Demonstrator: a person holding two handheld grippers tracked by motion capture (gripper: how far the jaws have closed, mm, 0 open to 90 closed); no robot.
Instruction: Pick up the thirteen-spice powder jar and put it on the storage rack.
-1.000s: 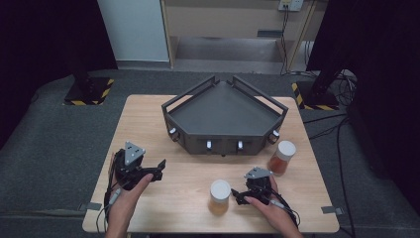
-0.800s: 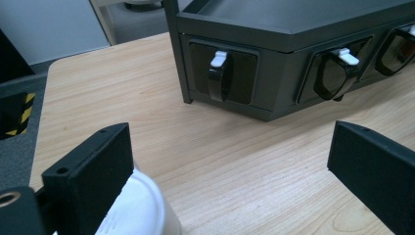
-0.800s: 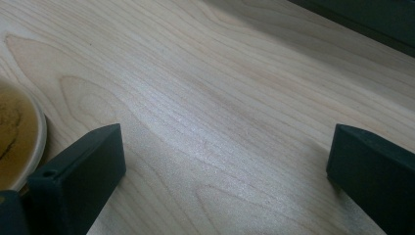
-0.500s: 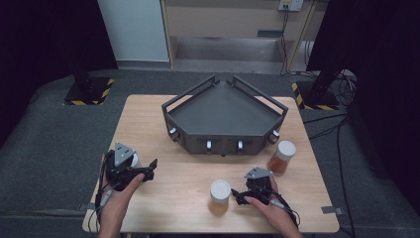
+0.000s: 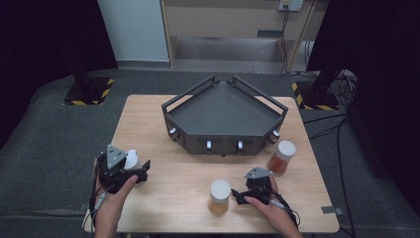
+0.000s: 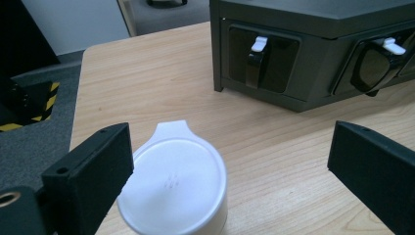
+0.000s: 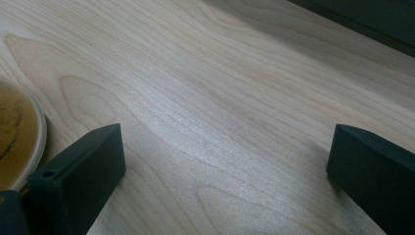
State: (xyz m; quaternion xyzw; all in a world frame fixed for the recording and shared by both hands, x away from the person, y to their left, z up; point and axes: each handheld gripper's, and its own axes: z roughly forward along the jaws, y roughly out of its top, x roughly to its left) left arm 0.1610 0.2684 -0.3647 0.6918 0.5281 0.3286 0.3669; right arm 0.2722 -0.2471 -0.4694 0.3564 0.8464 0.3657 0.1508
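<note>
Jar (image 6: 173, 191) with a white lid is sitting low and left of centre in the left gripper view, on the pale wooden table (image 6: 147, 73); its lid is round, flat and plain, with a small tab sticking out at the far edge. In the high view the jar (image 5: 131, 159) is showing at lower left of the frame, partly behind the left gripper (image 5: 141, 169).

That gripper (image 6: 230, 161) is hovering with its jaws spread wide and gripping nothing; the jar is lying between them, hard by the jaw at the frame's left, and whether it is touching that jaw I cannot tell. The hand (image 5: 116, 191) is coming up from the bottom edge, gripper pointing toward the frame's right.

Lower right of the high view, the right gripper (image 5: 236, 196) is lying low over the table, pointing left at an amber jar (image 5: 219, 197) just beside it. In its own view its jaws (image 7: 225, 161) are standing wide apart over bare wood, the amber jar (image 7: 17, 142) peeking in at the left edge.
</note>
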